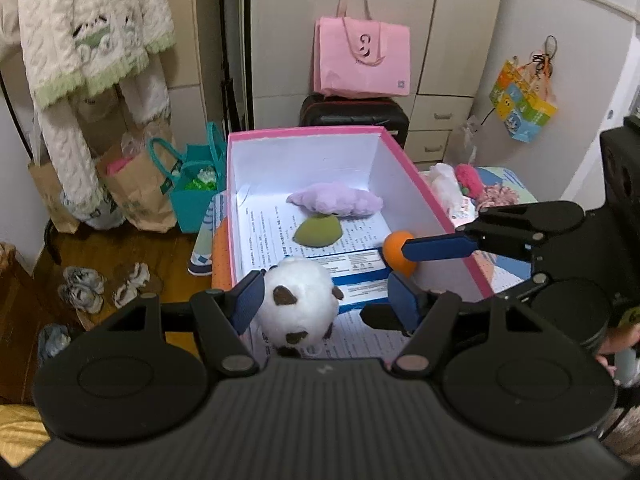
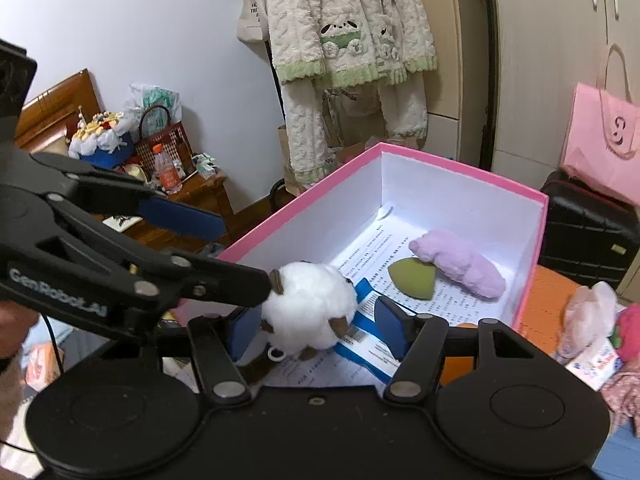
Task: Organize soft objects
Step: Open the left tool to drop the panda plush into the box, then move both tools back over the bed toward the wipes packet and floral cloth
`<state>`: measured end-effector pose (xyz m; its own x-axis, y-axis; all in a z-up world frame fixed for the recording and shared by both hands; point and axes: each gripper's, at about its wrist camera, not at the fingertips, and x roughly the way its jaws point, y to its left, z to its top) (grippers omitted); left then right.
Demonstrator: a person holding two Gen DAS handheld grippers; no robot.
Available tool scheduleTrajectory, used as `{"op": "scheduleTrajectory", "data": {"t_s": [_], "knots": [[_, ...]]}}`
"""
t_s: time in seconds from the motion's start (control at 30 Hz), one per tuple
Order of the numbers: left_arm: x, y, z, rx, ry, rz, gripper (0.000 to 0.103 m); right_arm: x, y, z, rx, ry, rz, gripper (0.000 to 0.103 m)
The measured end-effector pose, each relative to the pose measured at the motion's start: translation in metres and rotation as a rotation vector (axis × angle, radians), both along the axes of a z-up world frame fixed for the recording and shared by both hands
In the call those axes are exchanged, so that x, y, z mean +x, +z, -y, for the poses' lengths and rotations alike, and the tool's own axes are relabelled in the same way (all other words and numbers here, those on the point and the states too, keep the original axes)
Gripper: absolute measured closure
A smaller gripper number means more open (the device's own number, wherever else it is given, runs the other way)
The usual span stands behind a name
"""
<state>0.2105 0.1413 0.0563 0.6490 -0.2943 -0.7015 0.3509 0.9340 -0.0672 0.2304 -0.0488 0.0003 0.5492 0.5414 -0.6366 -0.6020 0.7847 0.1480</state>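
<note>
Presently: white plush ball (image 1: 298, 306) on the printed paper at the near end of the pink box (image 1: 404, 152); left gripper (image 1: 326, 300) straddling it, jaws apart, pads clear; lift away without snagging; right gripper (image 1: 400, 268) clamped on orange ball (image 1: 396, 254), place it next.
</note>
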Motion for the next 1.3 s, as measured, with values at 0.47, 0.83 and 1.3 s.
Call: {"op": "scheduleTrajectory", "data": {"t_s": [0.47,0.83,1.3], "knots": [[-0.063,0.027,0.010,0.014,-0.076,0.092,0.032,-0.066,0.028,0.015,-0.058,0.012,0.089,0.035],[-0.098,0.036,0.032,0.023,-0.164,0.140,0.026,-0.112,0.037,0.047,-0.084,0.007,0.141,0.035],[-0.104,0.002,0.098,-0.006,-0.320,0.071,0.025,-0.146,0.005,0.151,0.009,-0.134,0.191,0.034]]}}
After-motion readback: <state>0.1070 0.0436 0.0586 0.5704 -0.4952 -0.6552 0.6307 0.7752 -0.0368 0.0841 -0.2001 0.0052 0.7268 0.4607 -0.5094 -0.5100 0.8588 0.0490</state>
